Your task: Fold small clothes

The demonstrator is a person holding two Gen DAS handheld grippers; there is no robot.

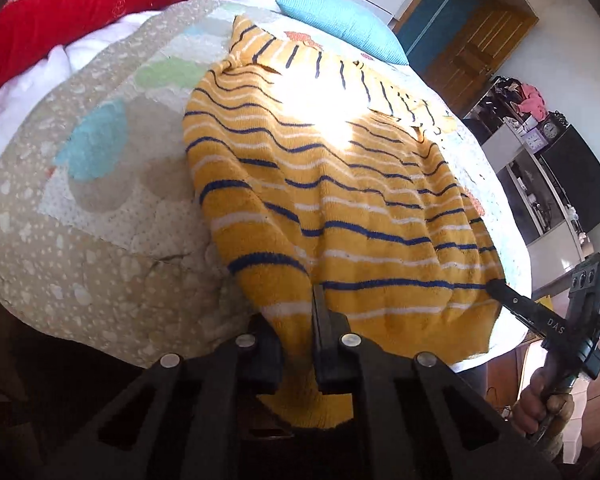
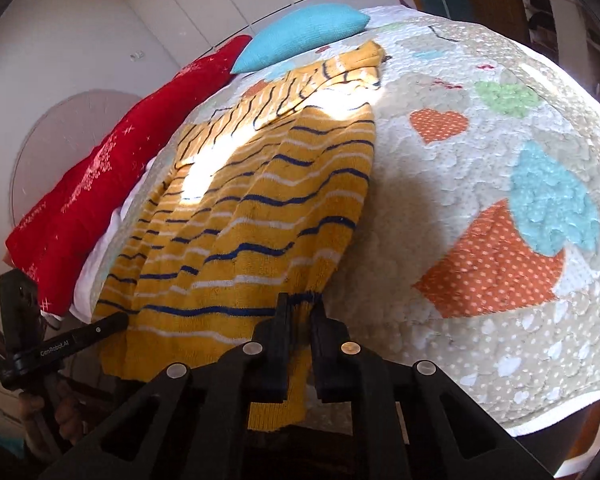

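Close wrist views (shared sweater)

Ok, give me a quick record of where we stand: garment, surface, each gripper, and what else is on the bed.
garment: yellow striped sweater, spread flat, hem hanging over the near edge
surface: quilt with heart patches on a bed
left gripper: jaws shut on the sweater's hem
right gripper: jaws shut on the hem at the other corner
other items: red pillow and blue pillow at the far end
fold: not yet begun
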